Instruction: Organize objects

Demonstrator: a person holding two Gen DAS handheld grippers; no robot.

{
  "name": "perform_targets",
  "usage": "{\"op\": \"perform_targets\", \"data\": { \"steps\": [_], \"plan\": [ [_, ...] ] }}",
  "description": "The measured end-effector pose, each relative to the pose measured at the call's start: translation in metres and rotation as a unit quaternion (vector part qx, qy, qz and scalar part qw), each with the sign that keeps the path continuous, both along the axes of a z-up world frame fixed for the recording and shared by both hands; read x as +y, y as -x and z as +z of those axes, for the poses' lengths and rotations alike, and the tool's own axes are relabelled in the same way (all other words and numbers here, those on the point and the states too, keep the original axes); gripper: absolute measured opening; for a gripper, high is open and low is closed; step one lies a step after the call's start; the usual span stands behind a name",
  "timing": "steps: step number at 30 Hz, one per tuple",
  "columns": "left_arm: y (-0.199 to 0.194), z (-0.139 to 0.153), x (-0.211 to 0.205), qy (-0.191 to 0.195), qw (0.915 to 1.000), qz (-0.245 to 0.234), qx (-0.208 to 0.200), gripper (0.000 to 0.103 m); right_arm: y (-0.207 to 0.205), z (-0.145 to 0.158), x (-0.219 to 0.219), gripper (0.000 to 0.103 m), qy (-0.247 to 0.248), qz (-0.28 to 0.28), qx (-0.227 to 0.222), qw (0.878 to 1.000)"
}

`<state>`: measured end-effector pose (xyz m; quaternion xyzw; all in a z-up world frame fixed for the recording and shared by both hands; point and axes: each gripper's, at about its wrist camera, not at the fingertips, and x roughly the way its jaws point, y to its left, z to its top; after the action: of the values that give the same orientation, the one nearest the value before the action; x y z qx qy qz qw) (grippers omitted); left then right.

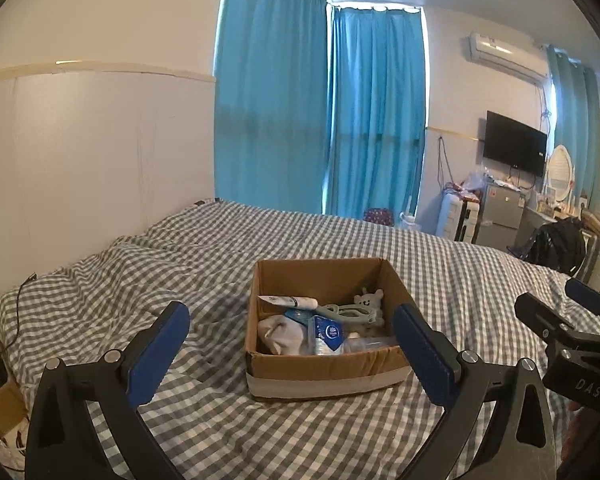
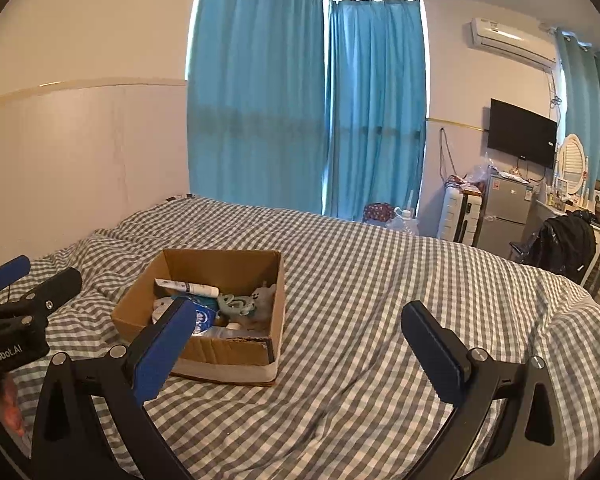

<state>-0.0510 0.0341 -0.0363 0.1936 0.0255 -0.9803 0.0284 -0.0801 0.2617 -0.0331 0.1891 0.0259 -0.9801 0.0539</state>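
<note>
On the grey-and-white checked bedspread [image 1: 339,432], mid-bed, sits an open brown cardboard box [image 1: 331,364] with a pale taped band along its near base. Box is upright, flaps off or folded, contents visible from both wrist views.

Inside the box:
- white squeeze tube [image 1: 290,301] lying flat toward the far-left side
- pale grey bear-shaped soft toy [image 1: 368,300] at the far-right corner
- light teal plastic clips [image 1: 347,314], a small tangle just near of the bear
- blue-and-white tissue packet [image 1: 327,334] in the middle
- crumpled white cloth [image 1: 278,334] at the near-left
- something clear plastic along the near-right wall; can't tell what it is.

Left gripper [image 1: 292,346]: black frame, blue pads, jaws spread wide, holding nothing. Hovers near of the box; its right pad overlaps the box's near-right corner in view, contact unclear.

Right gripper [image 2: 296,334]: same build, jaws spread wide, empty. It sits to the right of the box, over bare bedspread; its left pad overlaps the box's near wall in its own view.

The two grippers are side by side, each visible at the edge of the other's camera.

Far side: blue curtains [image 1: 319,120] across the window, wall-mounted black TV [image 1: 513,146] at right, white air conditioner [image 1: 503,56] above it.
</note>
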Motion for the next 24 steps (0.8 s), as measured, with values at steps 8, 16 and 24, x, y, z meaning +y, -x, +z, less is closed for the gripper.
{"op": "perform_targets", "data": {
  "steps": [8, 16, 24],
  "plan": [
    [0.0015, -0.001, 0.0055, 0.019, 0.9998, -0.008, -0.001, 0.103, 0.0012, -0.0006, 0.0011, 0.103, 0.0, -0.002, -0.003, 1.0],
    [0.0011, -0.0021, 0.0045, 0.012, 0.9999, -0.008, -0.005, 0.103, 0.0011, -0.0003, 0.002, 0.103, 0.003, -0.004, -0.003, 1.0],
    [-0.0006, -0.0036, 0.0055, 0.02, 0.9997, -0.009, -0.008, 0.103, 0.0009, -0.0006, 0.0014, 0.103, 0.002, -0.003, -0.005, 1.0]
  ]
}}
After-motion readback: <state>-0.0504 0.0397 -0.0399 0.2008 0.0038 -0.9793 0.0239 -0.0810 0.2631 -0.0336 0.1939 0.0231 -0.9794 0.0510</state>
